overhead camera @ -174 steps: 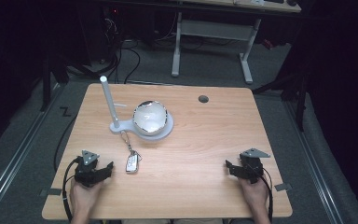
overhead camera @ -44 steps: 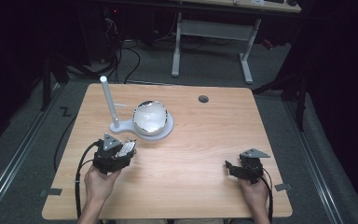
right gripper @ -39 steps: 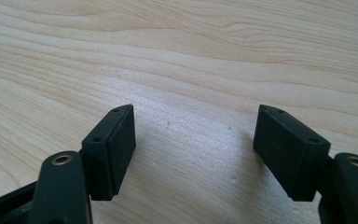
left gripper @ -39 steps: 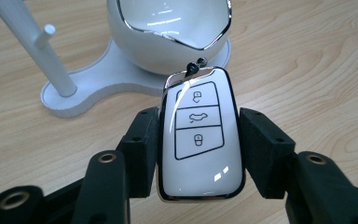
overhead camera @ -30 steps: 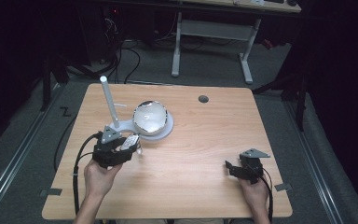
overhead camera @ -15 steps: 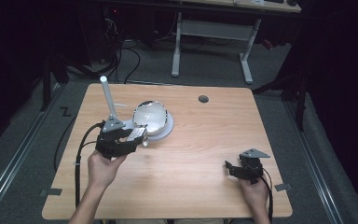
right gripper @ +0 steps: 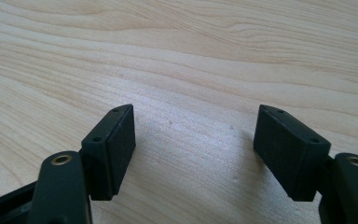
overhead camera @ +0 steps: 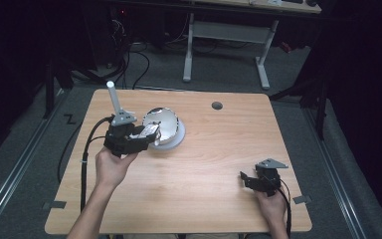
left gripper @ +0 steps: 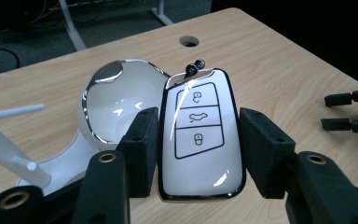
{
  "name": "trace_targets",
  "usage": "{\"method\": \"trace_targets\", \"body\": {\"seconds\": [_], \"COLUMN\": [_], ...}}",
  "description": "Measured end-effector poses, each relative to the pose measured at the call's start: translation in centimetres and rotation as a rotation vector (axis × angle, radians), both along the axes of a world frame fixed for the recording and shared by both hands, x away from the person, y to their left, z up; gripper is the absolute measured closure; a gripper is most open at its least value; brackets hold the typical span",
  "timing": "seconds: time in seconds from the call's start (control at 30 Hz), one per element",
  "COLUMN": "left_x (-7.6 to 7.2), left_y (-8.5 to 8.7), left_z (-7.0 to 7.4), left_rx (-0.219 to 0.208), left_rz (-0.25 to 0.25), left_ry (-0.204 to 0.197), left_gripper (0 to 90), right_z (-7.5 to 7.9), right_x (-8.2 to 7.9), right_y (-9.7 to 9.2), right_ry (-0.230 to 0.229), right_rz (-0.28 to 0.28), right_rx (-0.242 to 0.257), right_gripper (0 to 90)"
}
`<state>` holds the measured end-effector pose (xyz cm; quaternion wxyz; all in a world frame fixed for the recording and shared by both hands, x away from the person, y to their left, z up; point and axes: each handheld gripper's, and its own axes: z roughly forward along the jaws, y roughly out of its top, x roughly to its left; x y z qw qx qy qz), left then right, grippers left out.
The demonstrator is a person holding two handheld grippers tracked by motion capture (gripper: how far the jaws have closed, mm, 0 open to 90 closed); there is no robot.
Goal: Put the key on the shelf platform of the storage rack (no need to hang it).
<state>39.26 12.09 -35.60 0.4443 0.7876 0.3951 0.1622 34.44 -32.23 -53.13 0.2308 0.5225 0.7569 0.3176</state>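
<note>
I have the left gripper (left gripper: 200,154) clamped on a glossy white car key fob with a black border and three outlined buttons (left gripper: 200,140); both foam pads (left gripper: 142,149) press on its long edges. The fob's long axis runs away from the jaws, ring end outward, where a small dark metal loop (left gripper: 195,67) sticks up. It is clear of the pale wood-grain table (left gripper: 270,60).

From the high view, the fob (overhead camera: 150,133) hangs just in front of the left gripper (overhead camera: 146,137), at the near-left edge of a round white stand with a chrome-rimmed, mirror-like dish (overhead camera: 165,127). A slim white post (overhead camera: 113,97) rises from the stand's left side, with a small peg (left gripper: 28,165) on it. Judgement: if the fob is meant for the dish or the post, the dish lies directly ahead of the fob's ring end and the post off to the side, so the left hand is plainly the nearer one.

The right gripper (overhead camera: 251,178) rests at the near-right of the table, well apart from the stand, jaws wide with bare wood between the pads (right gripper: 116,144).

Surfaces: the fob is smooth and reflective, likely slippery; the pads are matte and porous.
</note>
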Motion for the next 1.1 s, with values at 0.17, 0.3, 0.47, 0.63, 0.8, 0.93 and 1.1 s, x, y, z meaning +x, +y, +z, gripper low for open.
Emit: {"method": "trace_targets", "body": {"seconds": [0.17, 0.3, 0.47, 0.63, 0.8, 0.93, 1.1], "left_x": [0.9, 1.6, 2.7, 3.8, 4.5, 4.9, 5.5], "left_y": [-0.6, -1.0, -1.4, -1.8, -2.0, -2.3, -2.8], "left_z": [0.8, 0.7, 0.5, 0.0, -0.5, -1.0, -1.7], "left_rx": [0.012, 0.028, 0.028, 0.028, 0.031, 0.043, 0.07], "left_rz": [0.006, 0.014, 0.018, 0.024, 0.032, 0.032, 0.03], "left_ry": [-0.011, -0.013, 0.002, 0.009, 0.014, 0.019, 0.022], "left_gripper": [50.1, 50.1, 50.1, 50.1, 50.1, 50.1, 50.1], "right_z": [0.0, 0.0, 0.0, 0.0, 0.0, 0.0, 0.0], "right_x": [0.0, 0.0, 0.0, 0.0, 0.0, 0.0, 0.0], "right_y": [0.0, 0.0, 0.0, 0.0, 0.0, 0.0, 0.0], "right_ry": [0.001, 0.001, 0.001, 0.001, 0.001, 0.001, 0.001], "right_rz": [-0.001, -0.001, -0.001, -0.001, 0.0, 0.0, 0.0], "right_rx": [0.001, 0.0, 0.0, 0.0, 0.0, 0.0, 0.0], "right_gripper": [29.9, 29.9, 29.9, 29.9, 29.9, 29.9, 29.9]}}
